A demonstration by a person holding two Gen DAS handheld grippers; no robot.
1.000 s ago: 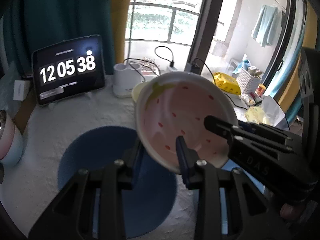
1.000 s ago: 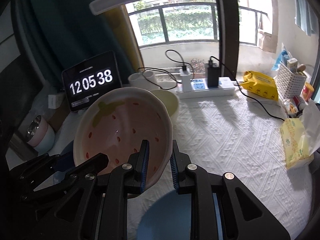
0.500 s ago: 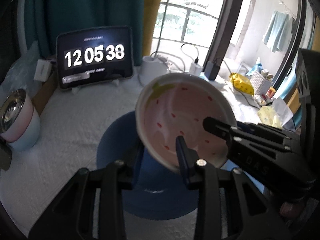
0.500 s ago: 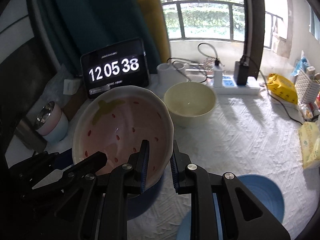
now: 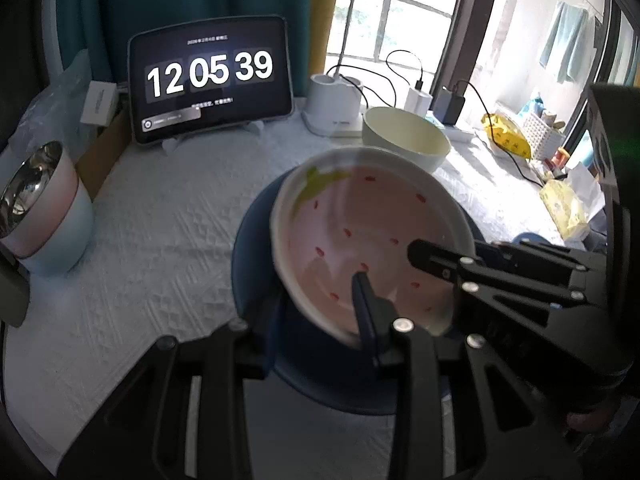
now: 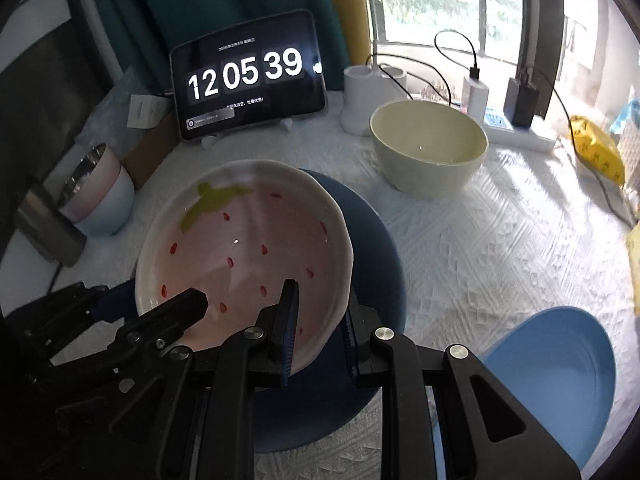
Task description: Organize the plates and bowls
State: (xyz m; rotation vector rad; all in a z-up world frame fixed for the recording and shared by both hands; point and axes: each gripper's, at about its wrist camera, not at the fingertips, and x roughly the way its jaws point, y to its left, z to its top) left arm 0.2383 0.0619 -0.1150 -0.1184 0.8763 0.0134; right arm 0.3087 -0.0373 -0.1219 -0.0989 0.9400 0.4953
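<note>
A pink strawberry-pattern plate [image 5: 360, 232] [image 6: 248, 252] with a white rim hangs tilted just above a dark blue plate [image 5: 252, 264] [image 6: 380, 264] on the white tablecloth. My left gripper [image 5: 320, 296] is shut on the plate's near-left rim, one finger inside and one underneath. My right gripper [image 6: 320, 300] is shut on its near-right rim in the same way. Each gripper also shows in the other's view, the right gripper [image 5: 440, 260] and the left gripper [image 6: 180, 308]. Behind stands a cream bowl [image 5: 404, 140] [image 6: 428, 148].
A light blue plate [image 6: 552, 368] lies at the near right. A pink and blue cup [image 5: 40, 208] [image 6: 100, 192] with a steel lining stands at the left. A tablet clock [image 5: 208, 76] [image 6: 246, 72], a white charger stand [image 5: 332, 108] and cables line the back.
Both grippers have carried the strawberry plate down and across until it hangs over the dark blue plate. The cream bowl has come into the left wrist view.
</note>
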